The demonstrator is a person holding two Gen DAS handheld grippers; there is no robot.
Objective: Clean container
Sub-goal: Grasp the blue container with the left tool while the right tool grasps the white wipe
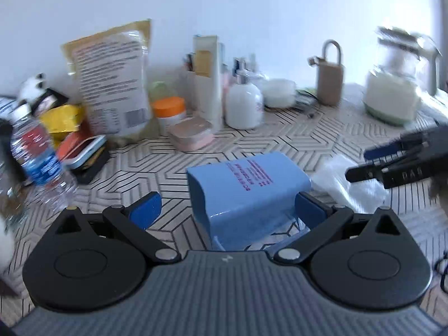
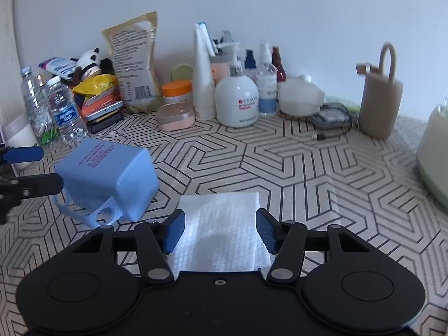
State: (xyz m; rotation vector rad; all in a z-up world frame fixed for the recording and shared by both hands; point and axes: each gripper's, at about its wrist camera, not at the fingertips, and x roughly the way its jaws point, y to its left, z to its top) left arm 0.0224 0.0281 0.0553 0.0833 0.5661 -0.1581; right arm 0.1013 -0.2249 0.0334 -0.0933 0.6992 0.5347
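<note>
two open grippers hovering over a patterned table, one at a blue container, one at a white paper towel

in the left wrist view, the left gripper [image 1: 226,210] is sitting at the bottom centre with its jaws spread wide on either side of the blue container [image 1: 246,193]; the right pad looks to be touching the container's side while the left pad is standing clear, so nothing is being gripped. in the right wrist view, the right gripper [image 2: 220,231] is standing wide open at the bottom centre over the paper towel [image 2: 221,232], which is lying flat on the table [image 2: 308,173] and is not being pinched. the container is lying tipped at centre left of that view, just beside the towel. farther back, a white pump bottle [image 2: 237,100], an orange-lidded jar [image 2: 177,91] and a tall pouch [image 2: 134,61] are standing against the wall.
</note>
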